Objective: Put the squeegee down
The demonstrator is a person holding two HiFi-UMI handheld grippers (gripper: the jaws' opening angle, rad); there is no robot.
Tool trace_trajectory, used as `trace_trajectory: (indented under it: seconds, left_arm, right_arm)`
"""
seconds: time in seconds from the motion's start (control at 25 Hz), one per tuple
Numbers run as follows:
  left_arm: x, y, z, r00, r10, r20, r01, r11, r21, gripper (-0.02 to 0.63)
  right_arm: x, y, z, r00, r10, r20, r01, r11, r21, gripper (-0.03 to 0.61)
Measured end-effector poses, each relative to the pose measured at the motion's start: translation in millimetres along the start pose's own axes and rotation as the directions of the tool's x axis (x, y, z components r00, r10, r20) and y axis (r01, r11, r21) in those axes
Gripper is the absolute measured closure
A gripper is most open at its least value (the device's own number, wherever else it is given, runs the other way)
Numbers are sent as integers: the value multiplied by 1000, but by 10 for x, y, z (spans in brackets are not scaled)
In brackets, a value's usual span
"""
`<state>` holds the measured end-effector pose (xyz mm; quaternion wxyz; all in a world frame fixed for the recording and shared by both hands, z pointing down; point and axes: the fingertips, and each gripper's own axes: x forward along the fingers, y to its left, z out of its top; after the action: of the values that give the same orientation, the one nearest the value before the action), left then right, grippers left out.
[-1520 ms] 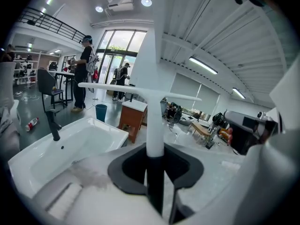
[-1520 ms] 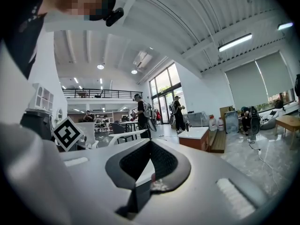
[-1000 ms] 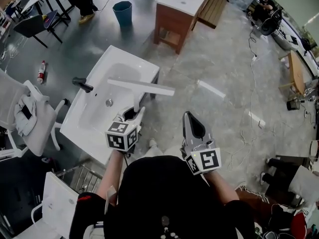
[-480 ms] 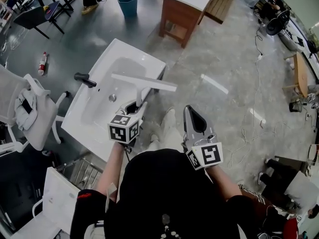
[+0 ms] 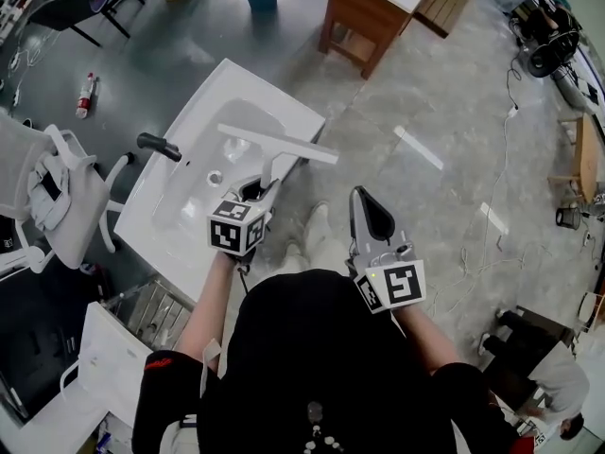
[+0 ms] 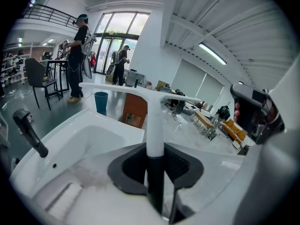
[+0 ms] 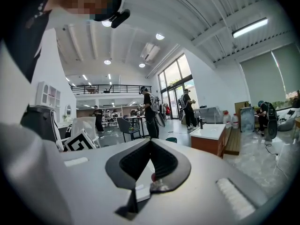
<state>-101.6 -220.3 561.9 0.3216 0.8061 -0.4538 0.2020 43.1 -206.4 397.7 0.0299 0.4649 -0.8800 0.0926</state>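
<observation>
The white T-shaped squeegee (image 5: 274, 144), clamped by its handle in the fingers of the left gripper (image 5: 257, 189) over the white washbasin counter's (image 5: 161, 218) right edge, is best lowered flat before release, the fingers of the right gripper (image 5: 371, 218) being together, empty.

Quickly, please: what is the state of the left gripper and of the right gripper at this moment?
Left gripper: closed on the handle of the squeegee.
Right gripper: closed, with nothing between its jaws.
</observation>
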Motion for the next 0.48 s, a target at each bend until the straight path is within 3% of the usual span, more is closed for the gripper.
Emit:
trace_trajectory:
  seconds: [0.48]
  left_arm:
    - [728, 222, -6, 994, 43, -96, -49, 997, -54, 532]
  right_arm:
    - [584, -623, -8, 996, 74, -41, -74, 997, 5, 575]
